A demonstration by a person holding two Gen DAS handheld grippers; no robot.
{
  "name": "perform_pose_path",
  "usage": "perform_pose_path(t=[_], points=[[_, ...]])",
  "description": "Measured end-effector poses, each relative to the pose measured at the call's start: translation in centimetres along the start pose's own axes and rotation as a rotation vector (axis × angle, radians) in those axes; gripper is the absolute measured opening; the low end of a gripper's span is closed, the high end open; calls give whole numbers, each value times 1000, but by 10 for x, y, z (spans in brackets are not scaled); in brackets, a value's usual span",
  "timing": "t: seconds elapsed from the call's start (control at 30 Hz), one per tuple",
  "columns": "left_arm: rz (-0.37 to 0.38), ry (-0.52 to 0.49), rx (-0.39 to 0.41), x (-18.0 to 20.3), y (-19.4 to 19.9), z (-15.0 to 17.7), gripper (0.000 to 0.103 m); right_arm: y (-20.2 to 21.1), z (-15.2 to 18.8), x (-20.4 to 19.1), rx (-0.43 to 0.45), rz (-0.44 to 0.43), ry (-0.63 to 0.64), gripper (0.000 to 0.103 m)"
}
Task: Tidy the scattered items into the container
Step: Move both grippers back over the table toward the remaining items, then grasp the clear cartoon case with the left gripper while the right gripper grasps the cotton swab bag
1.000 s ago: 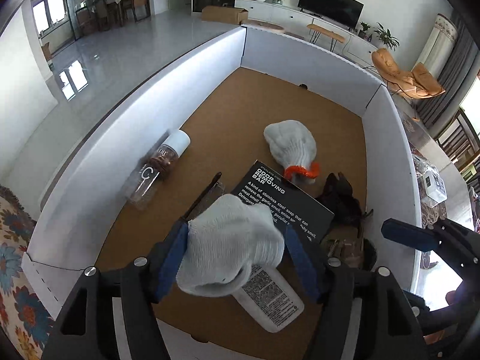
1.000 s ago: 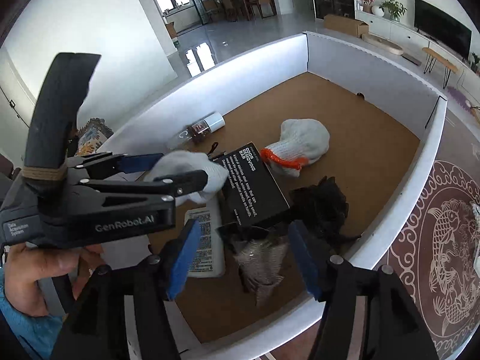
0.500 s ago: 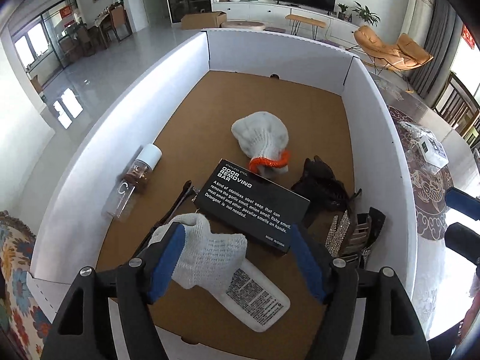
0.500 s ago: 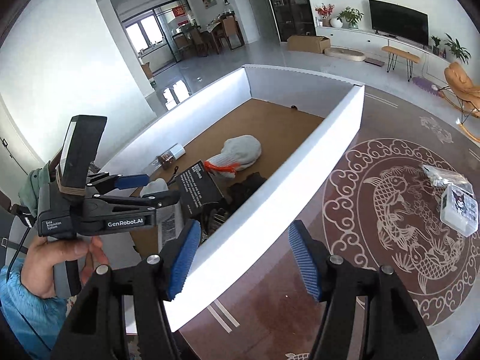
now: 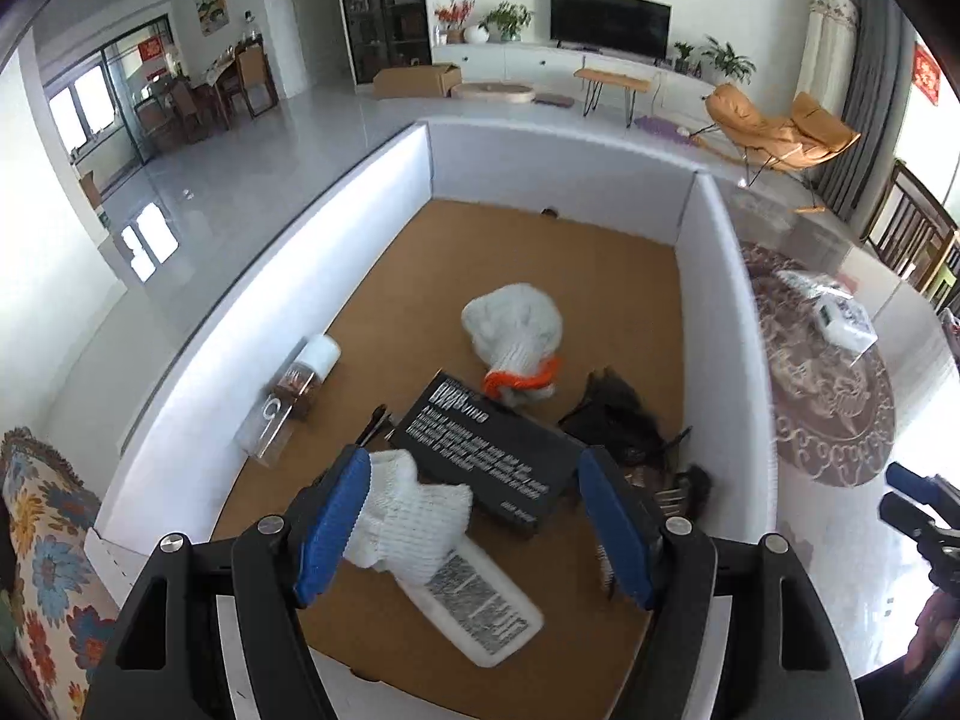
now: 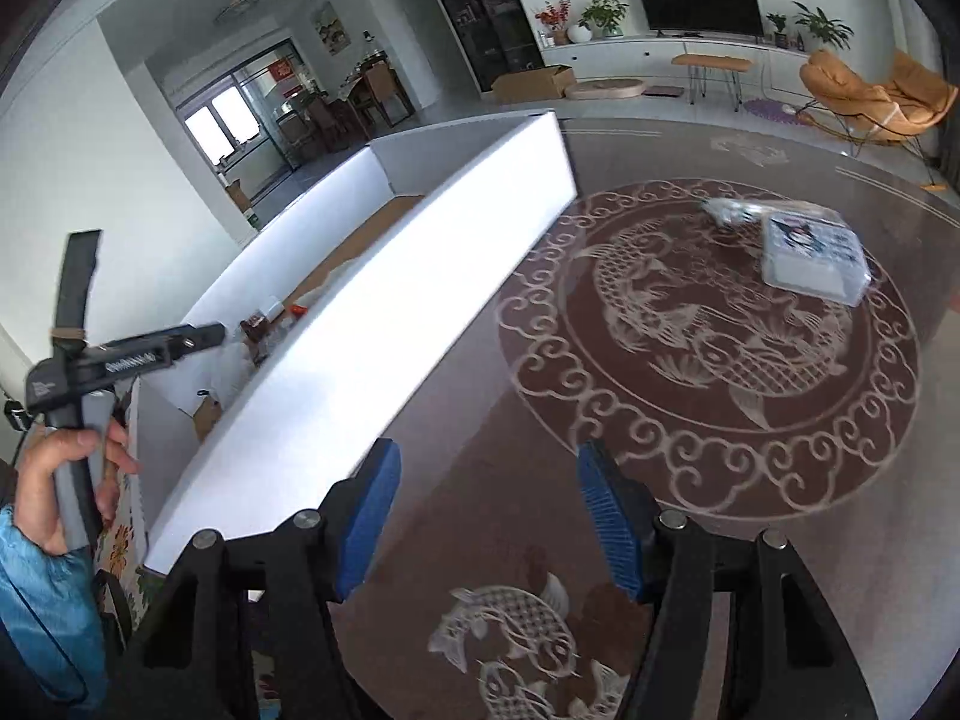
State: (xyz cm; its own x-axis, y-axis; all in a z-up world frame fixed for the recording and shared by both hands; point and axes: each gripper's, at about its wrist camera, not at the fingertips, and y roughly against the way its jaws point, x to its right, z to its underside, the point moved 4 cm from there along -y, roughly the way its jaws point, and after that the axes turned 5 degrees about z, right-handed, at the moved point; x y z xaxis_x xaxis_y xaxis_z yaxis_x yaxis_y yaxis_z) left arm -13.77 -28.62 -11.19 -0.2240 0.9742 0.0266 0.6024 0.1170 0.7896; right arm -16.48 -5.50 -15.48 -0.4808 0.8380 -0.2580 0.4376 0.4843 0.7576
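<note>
White glove (image 5: 414, 519) lies inside the container (image 5: 723, 324), draped over a flat white bottle (image 5: 474, 606) beside the black box (image 5: 489, 456); my left tongs (image 5: 471, 525) are spread wide around it, gripping nothing. Right tongs (image 6: 489, 519) are also released and empty, out over the patterned worktop (image 6: 708, 420), facing the clear plastic box (image 6: 813, 258) and a small packet (image 6: 729, 211) well apart from the container. I judge that box is the next pick: I'd go in low and square, pads on its two long sides, and clamp firmly since the plastic looks slippery.
</note>
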Motion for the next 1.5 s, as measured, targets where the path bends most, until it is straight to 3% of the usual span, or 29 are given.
perform_pose_path(t=[0.1,0.2,0.3,0.43,0.67,0.83,1.03,1.2,1.3,1.37,1.5], points=[[48,-78,75,54,29,-12,101,5,20,47,-5,58,-56,63],[153,-164,95,121,38,-8,103,4,35,101,-38,144,-147,63],[273,-219,19,184,13,11,103,11,44,144,-33,199,-211,63],[296,-244,-89,238,-46,45,103,14,28,187,-26,243,-234,63],[326,-178,-131,244,-74,91,103,-10,-65,285,0,348,-359,63],[314,-167,-138,229,-75,104,103,-45,-129,325,-20,328,-427,63],[300,-136,-145,216,-78,106,103,-84,-161,315,-105,298,-313,64],[305,-85,-161,212,-85,94,103,-76,-135,259,-200,144,-105,65],[325,-72,-156,221,-85,80,103,-57,-103,218,-248,-16,-59,64],[337,-60,-143,231,-85,67,103,-33,-84,201,-205,-24,-52,64],[342,-45,-123,269,-101,21,103,7,-45,189,-101,70,-35,64]])
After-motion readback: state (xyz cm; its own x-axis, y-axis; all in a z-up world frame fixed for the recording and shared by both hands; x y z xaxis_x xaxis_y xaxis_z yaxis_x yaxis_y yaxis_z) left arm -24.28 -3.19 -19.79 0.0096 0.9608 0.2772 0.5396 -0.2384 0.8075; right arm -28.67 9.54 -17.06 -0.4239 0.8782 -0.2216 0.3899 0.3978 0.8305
